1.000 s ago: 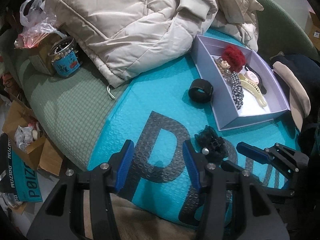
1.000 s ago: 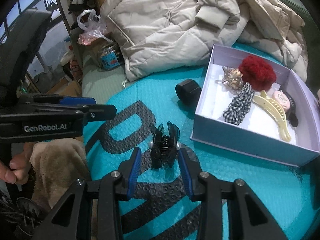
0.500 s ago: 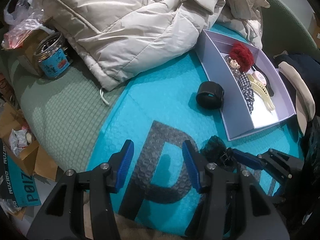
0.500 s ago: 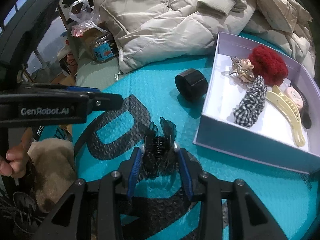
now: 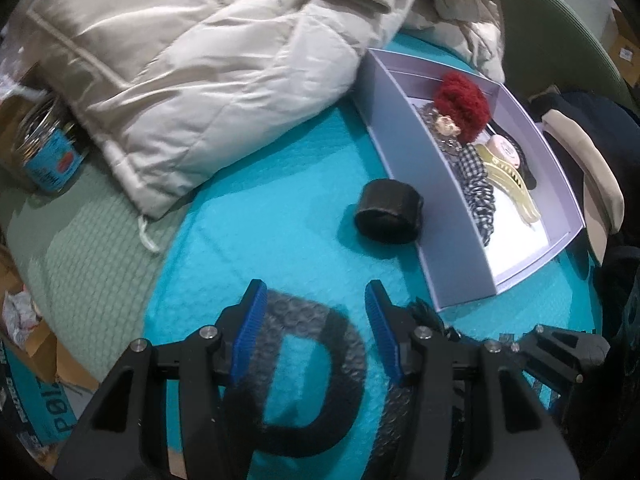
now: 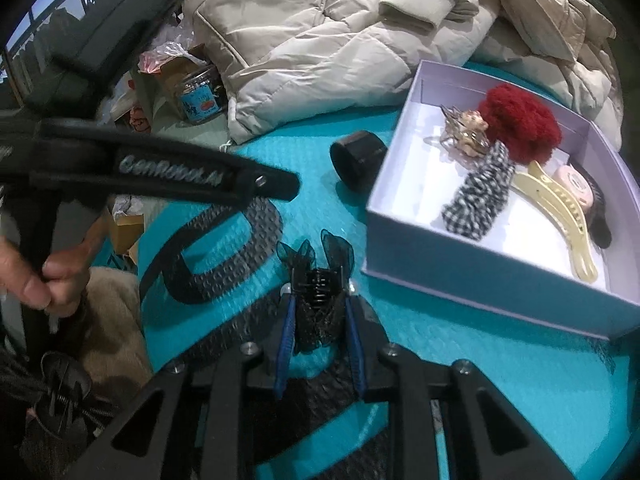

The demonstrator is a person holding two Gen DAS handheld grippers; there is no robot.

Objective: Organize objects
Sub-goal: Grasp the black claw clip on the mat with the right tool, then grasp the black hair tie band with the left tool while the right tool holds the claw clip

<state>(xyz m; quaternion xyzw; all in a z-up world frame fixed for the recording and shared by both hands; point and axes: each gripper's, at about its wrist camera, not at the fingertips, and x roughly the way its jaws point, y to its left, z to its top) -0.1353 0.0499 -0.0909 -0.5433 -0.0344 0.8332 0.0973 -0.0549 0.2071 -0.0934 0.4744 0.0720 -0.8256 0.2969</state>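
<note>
My right gripper point(image 6: 320, 312) is closing on the black mesh hair clip point(image 6: 316, 280), blue pads against its sides, low in the frame's centre on the teal bubble mailer point(image 6: 500, 360). The lavender box point(image 6: 480, 284) has its near wall just right of the clip; open teal surface lies between them. My left gripper point(image 5: 316, 332) is opening with nothing between its pads, over the printed black letter. A black cuff point(image 5: 388, 216) sits above it, beside the box's left wall. The beige puffer jacket point(image 5: 192, 64) crowds the upper left. The clip's long axis runs up the frame, its mesh bows pointing away from me.
</note>
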